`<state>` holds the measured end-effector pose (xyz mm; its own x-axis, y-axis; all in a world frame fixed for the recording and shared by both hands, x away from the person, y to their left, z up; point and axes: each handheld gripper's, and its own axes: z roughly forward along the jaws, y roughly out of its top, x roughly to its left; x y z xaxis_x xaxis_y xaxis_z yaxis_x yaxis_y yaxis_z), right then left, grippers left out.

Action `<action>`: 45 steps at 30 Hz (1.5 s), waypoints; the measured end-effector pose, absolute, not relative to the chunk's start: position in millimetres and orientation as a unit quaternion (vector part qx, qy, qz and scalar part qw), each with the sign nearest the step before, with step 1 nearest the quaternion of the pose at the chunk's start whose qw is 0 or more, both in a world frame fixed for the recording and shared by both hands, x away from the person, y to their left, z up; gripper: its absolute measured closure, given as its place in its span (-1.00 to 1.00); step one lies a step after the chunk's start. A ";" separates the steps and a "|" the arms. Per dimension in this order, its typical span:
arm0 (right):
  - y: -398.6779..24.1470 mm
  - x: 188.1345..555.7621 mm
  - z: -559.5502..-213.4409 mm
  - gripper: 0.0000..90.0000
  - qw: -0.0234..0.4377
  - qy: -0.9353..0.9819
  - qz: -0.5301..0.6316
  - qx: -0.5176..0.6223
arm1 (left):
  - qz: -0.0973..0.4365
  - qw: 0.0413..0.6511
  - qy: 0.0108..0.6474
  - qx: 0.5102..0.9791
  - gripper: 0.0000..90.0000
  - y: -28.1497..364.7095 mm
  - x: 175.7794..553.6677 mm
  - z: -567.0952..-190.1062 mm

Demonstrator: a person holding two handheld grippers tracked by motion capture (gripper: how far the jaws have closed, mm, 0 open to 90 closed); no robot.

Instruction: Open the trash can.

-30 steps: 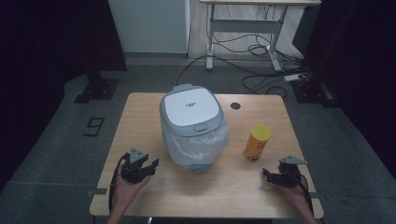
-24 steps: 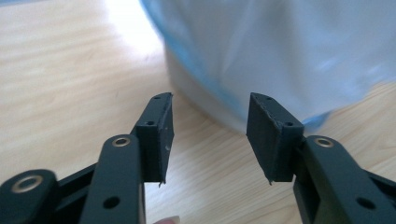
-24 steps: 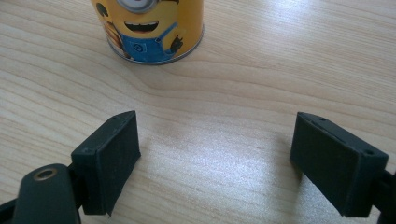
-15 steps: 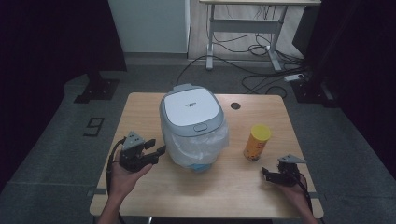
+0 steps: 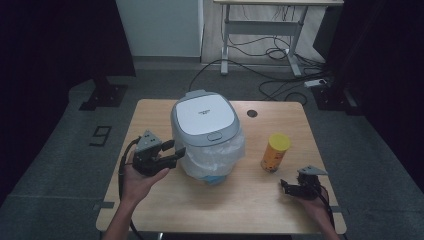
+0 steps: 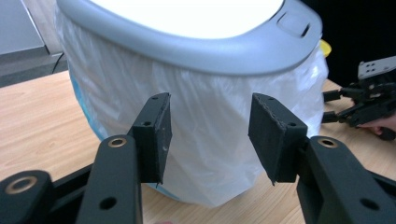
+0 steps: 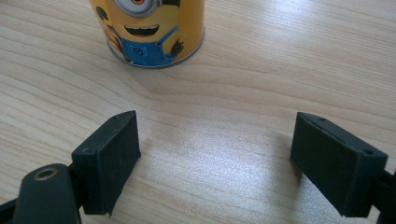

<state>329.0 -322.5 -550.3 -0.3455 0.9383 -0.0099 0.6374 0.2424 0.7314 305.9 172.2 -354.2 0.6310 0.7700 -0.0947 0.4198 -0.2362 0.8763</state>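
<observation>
Nearest to us, along the front edge of the wooden table, we hold a gripper in each hand. Our right gripper sits low at the front right corner, its jaws spread wide with nothing but bare wood between them. In the right gripper view the same jaws point toward the yellow can, which stands upright a little beyond them and well clear of both pads.

Our left gripper hovers above the table at the left, raised to about the height of the bin's side. Its jaws stand apart and grip nothing; they have just been opening a little. In the left gripper view the pads frame the white plastic bag that hangs from under the bin's lid, close to it but not pressing on it.

Farther in, at the middle of the table, stands the bin with its grey and white lid shut. The yellow can stands to its right, apart from it.

Beyond the table we see a desk frame and loose cables on the floor.
</observation>
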 end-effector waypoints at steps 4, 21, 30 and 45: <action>-322.1 328.7 -550.2 -0.67 0.232 0.753 0.324 0.523 | 0.185 0.484 0.377 0.768 0.11 165.1 306.1 -341.9; -322.6 329.0 -550.2 -0.66 0.231 0.753 0.324 0.523 | 0.169 0.490 0.355 0.778 0.09 132.7 328.7 -325.5; -322.6 329.0 -550.3 -0.67 0.231 0.753 0.324 0.523 | 0.166 0.490 0.345 0.783 0.10 117.8 334.2 -321.2; -322.7 329.1 -550.3 -0.66 0.230 0.753 0.325 0.523 | 0.167 0.474 0.323 0.802 0.40 88.8 343.3 -323.6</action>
